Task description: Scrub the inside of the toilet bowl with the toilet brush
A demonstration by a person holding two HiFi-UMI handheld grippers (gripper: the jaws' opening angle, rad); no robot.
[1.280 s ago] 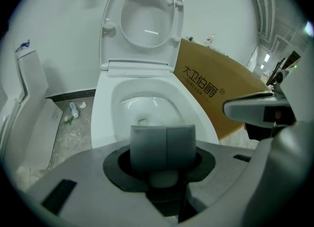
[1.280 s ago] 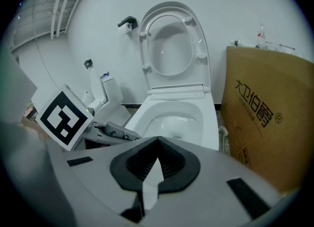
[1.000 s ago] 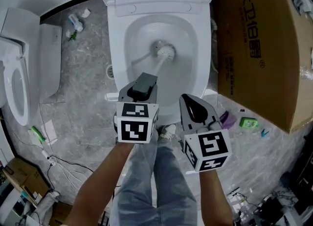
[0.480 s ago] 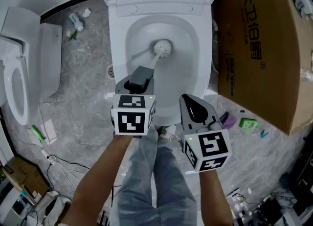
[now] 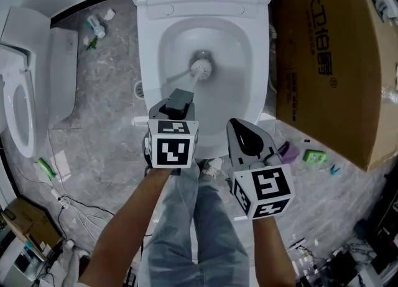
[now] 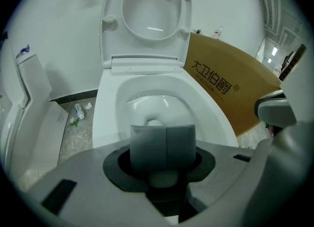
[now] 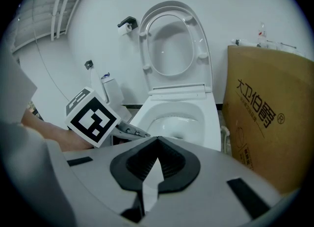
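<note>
Your left gripper is closed tight on the handle of the toilet brush. In the left gripper view the grey pads sit flush together, w/ the pale handle end just under them. The brush head is at the bottom ctr of the toilet bowl, by the drain, and the shaft slants back toward you over the near-left wall.

Your right gripper hangs by the bowl's near-right rim, jaws meeting at the tips w/ nothing in them (only a thin sliver shows between them lower down in the right gripper view).

The seat and lid stand upright on the far side. Just beside the bowl on the right is a big cardboard box w/ printed characters. On the left a second toilet sits apart on the floor, and a small bottle lies far left by the wall. Near right on the floor are a green item and a purple one. Cables trail near left. Your legs show below both grippers.
</note>
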